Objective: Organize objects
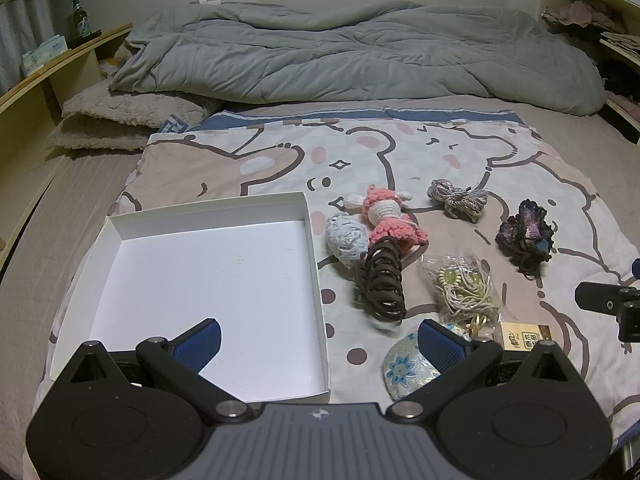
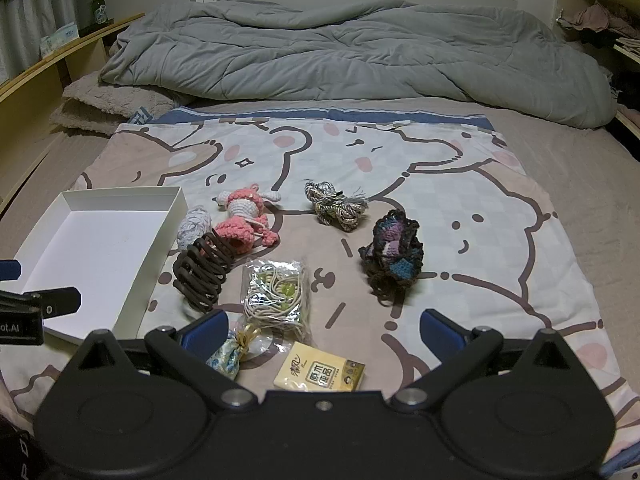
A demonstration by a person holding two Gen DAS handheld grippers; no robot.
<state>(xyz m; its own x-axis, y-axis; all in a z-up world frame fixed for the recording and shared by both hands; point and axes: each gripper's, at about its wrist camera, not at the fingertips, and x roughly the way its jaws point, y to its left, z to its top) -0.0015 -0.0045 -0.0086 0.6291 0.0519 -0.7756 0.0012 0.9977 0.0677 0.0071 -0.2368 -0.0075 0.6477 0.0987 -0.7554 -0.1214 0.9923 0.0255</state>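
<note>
Left gripper [image 1: 320,340] spread wide, nothing between its jaws; its left finger hangs over the white box [image 1: 120,224], its right finger over a floral pouch [image 1: 404,368]. Right gripper [image 2: 324,332] likewise spread wide and holding nothing; a tissue pack [image 2: 320,372] lies just ahead between its fingers, the pouch beside its left finger. Next out from the right gripper: a bag of cords [image 2: 276,296], with a brown hair claw [image 2: 204,276] to its left. Beyond these, a pale yarn ball [image 2: 194,226] touching a pink crochet doll [image 2: 244,220], a dark crochet piece [image 2: 394,256] ahead to the right, and a knotted rope bundle [image 2: 336,204] farther ahead. All lie on a bear-print cloth [image 2: 480,200]. Farthest, a grey duvet [image 2: 340,52].
</note>
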